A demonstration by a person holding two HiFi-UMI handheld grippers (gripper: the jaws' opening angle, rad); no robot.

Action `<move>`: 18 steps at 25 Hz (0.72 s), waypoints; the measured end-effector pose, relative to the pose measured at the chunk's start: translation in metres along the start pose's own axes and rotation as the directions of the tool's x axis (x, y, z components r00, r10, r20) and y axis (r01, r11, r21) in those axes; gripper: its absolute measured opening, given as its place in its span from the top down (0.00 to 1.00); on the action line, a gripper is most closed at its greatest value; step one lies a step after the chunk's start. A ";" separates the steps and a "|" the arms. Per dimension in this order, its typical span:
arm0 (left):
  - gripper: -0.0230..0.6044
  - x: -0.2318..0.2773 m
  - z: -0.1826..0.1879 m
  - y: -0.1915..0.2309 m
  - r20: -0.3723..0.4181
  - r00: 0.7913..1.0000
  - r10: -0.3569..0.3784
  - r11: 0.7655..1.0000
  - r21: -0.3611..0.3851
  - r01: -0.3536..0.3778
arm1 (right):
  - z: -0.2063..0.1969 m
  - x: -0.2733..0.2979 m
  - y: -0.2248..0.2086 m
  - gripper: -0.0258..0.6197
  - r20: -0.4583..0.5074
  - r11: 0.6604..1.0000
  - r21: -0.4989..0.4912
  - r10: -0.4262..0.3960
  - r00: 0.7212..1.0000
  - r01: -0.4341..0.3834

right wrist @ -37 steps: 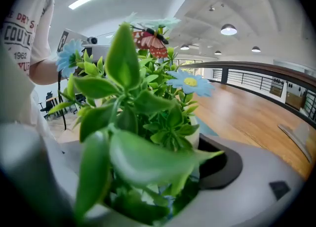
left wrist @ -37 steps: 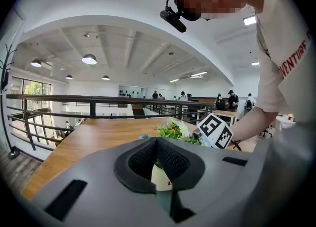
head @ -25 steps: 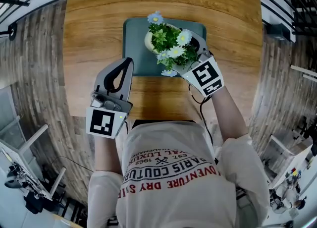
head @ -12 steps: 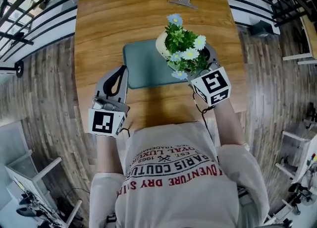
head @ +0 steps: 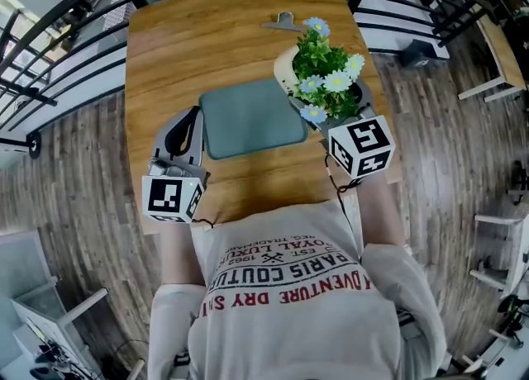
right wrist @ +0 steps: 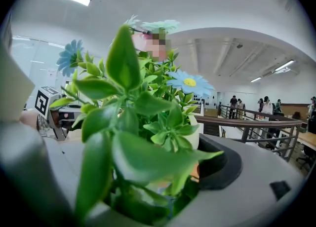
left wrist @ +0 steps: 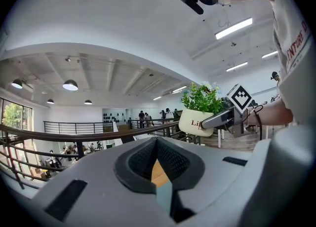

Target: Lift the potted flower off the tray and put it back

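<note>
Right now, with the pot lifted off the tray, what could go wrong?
The cream pot of blue and white flowers, held by the right gripper near the wooden table's right edge, could drop to the floor if fingers slip. Leaves fill the right gripper view, so it may land off the grey-green tray.

Head view: overhead, aimed steeply down on the wooden table (head: 207,48), wearer's torso at 6 o'clock, mid range. Left gripper view: mounted behind the left gripper (left wrist: 157,164), looks roughly level along its jaws; potted flower (left wrist: 200,115) at 3 o'clock, some way off. Right gripper view: same mount on the right gripper (head: 326,97), leaves almost against the lens. Overlap: the flower shows in all three.
</note>
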State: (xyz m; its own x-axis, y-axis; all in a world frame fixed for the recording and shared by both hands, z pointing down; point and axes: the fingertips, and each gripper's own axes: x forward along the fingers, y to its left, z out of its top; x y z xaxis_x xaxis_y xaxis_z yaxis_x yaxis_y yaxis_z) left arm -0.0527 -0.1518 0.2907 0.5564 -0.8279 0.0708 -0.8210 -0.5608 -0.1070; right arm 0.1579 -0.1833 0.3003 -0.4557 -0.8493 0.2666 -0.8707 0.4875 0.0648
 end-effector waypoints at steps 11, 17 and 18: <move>0.94 0.003 0.003 0.002 -0.010 0.999 0.037 0.999 -0.014 -0.037 | 0.003 0.000 -0.001 0.23 0.002 1.000 -0.021 0.018 1.000 -0.017; 0.94 0.003 0.002 -0.008 -0.021 0.999 0.033 0.999 -0.014 -0.033 | -0.008 0.006 0.009 0.23 0.001 0.996 -0.043 0.076 0.997 -0.076; 0.94 0.003 0.001 -0.009 -0.022 0.999 0.032 0.999 -0.016 -0.033 | -0.012 0.009 0.011 0.23 -0.005 0.995 -0.044 0.088 0.996 -0.088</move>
State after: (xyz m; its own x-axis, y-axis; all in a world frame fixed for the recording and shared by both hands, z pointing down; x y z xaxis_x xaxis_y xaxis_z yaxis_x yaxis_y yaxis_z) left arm -0.0436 -0.1494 0.2907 0.5267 -0.8454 0.0894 -0.8405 -0.5336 -0.0936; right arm 0.1468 -0.1833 0.3146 -0.5297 -0.8020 0.2760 -0.8182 0.5690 0.0830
